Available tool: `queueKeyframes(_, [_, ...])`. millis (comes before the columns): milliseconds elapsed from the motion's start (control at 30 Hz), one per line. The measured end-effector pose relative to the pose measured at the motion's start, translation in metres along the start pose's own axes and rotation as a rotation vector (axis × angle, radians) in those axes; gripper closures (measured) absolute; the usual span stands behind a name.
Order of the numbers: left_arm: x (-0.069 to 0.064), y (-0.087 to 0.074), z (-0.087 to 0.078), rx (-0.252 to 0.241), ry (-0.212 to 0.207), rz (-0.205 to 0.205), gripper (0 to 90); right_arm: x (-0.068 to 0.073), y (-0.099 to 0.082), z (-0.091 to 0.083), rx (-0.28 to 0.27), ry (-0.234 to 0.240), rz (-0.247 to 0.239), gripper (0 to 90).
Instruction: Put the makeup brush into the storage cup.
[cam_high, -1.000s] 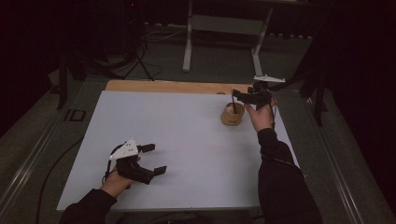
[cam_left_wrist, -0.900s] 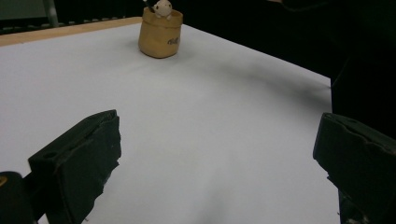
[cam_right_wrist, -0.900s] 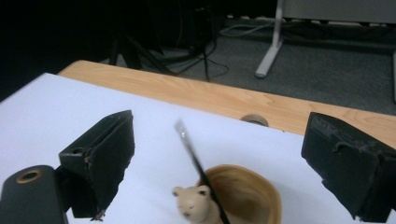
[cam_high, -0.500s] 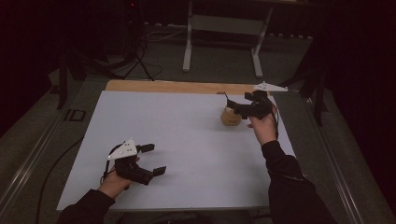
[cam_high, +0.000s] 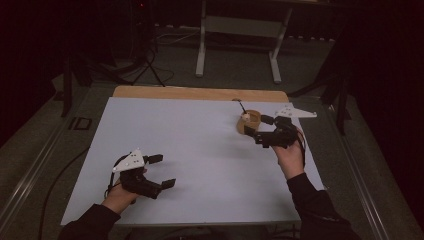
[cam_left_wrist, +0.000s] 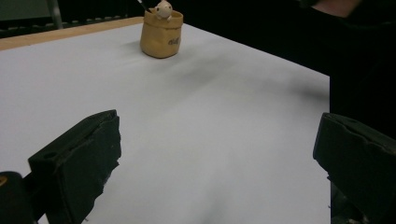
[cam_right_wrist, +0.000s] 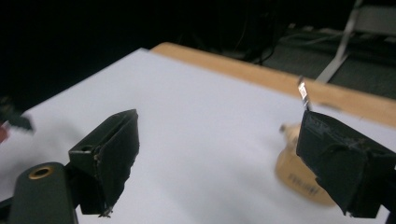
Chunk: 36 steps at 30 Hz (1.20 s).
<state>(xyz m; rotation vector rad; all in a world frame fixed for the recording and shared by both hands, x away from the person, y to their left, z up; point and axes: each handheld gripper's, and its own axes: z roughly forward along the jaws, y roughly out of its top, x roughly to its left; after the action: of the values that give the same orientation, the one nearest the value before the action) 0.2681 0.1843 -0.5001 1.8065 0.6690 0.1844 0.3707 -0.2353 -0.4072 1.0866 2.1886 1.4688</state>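
Right gripper (cam_high: 260, 129), jaws spread and empty, sits just beside the tan pot (cam_high: 249, 121); square both jaws around the pot's wall, clear of the protruding stick (cam_high: 240, 106), before closing, while left gripper (cam_high: 159, 171) idles spread.

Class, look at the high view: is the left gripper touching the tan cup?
No, the left gripper rests far across the table from the tan cup.
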Motion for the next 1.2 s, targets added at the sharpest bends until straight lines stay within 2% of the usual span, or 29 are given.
queueKeyframes(133, [0.001, -0.001, -0.002, -0.006, 0.003, -0.008, 1.3, 0.007, -0.015, -0.004, 0.035, 0.024, 0.008, 14.2])
queueKeyframes(467, [0.000, -0.004, -0.009, -0.007, 0.015, -0.015, 1.3, 0.029, -0.060, -0.011, 0.056, 0.068, -0.022, 13.0])
queueKeyframes(500, [0.000, -0.004, -0.009, -0.007, 0.015, -0.015, 1.3, 0.029, -0.060, -0.011, 0.056, 0.068, -0.022, 13.0])
queueKeyframes(533, [0.000, -0.005, -0.011, -0.006, 0.015, -0.014, 1.3, 0.034, -0.071, -0.014, 0.049, 0.074, -0.051, 13.0])
queueKeyframes(567, [0.000, -0.005, -0.011, -0.008, 0.012, -0.017, 1.3, 0.034, -0.074, -0.015, 0.042, 0.080, -0.057, 13.0])
queueKeyframes(700, [0.000, -0.007, -0.012, -0.008, 0.018, -0.018, 1.3, 0.034, -0.084, -0.019, 0.050, 0.095, -0.057, 12.7])
queueKeyframes(767, [0.001, -0.007, -0.012, -0.007, 0.022, -0.021, 1.3, 0.032, -0.090, -0.019, 0.069, 0.087, -0.069, 12.7])
queueKeyframes(900, [0.002, -0.010, -0.014, -0.010, 0.033, -0.026, 1.3, 0.026, -0.102, -0.019, 0.088, 0.083, -0.058, 13.2])
queueKeyframes(1033, [0.003, -0.012, -0.014, -0.009, 0.036, -0.031, 1.3, 0.020, -0.107, -0.018, 0.076, 0.097, -0.078, 13.0])
queueKeyframes(1067, [0.005, -0.014, -0.014, -0.009, 0.040, -0.033, 1.3, 0.017, -0.109, -0.018, 0.066, 0.093, -0.098, 13.0])
queueKeyframes(1200, [0.007, -0.018, -0.013, -0.015, 0.046, -0.044, 1.3, 0.013, -0.111, -0.017, 0.070, 0.080, -0.097, 13.0])
